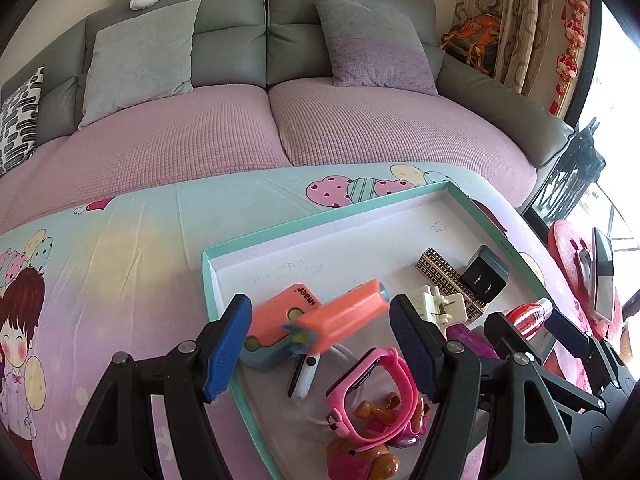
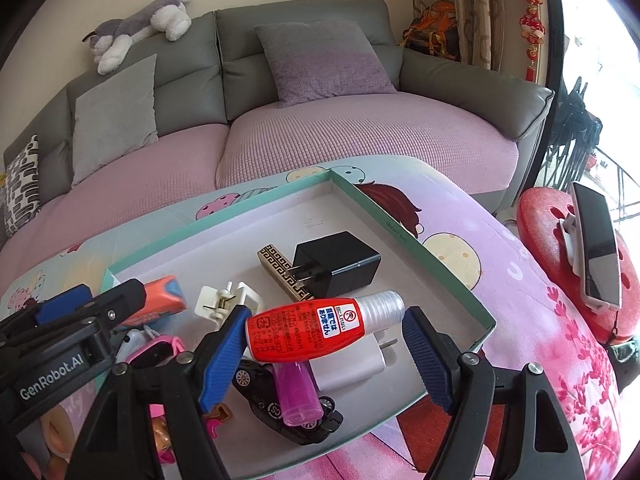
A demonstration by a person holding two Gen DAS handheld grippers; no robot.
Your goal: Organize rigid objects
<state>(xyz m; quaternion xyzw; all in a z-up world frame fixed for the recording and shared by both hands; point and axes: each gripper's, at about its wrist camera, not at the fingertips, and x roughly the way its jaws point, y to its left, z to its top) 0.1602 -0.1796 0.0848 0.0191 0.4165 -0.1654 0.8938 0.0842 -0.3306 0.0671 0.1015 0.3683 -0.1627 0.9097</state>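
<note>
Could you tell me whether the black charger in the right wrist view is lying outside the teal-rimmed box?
No, the black charger rests inside the box, leaning on the patterned case.

1. shallow teal-rimmed box lid [image 2: 404,236] with a white floor, sitting on a cartoon-print cloth; pretty much everything's piled at its near end
2. orange toy [image 1: 316,312], a blocky bar crossing an orange and blue base; looks blurred
3. red bottle [image 2: 308,332] with a clear ribbed cap, lying on its side on top of the pile
4. black plug charger [image 2: 340,264], prongs facing the near side; leaning on a gold-patterned bar [image 2: 280,264]
5. white clip [image 2: 228,300] just left of those
6. black toy car [image 2: 288,412] under a magenta tube [image 2: 298,392]; white charger [image 2: 360,364] beside them
7. pink kids' watch [image 1: 372,384] on its side; small brown and pink figures [image 1: 360,456] right up against it
</note>
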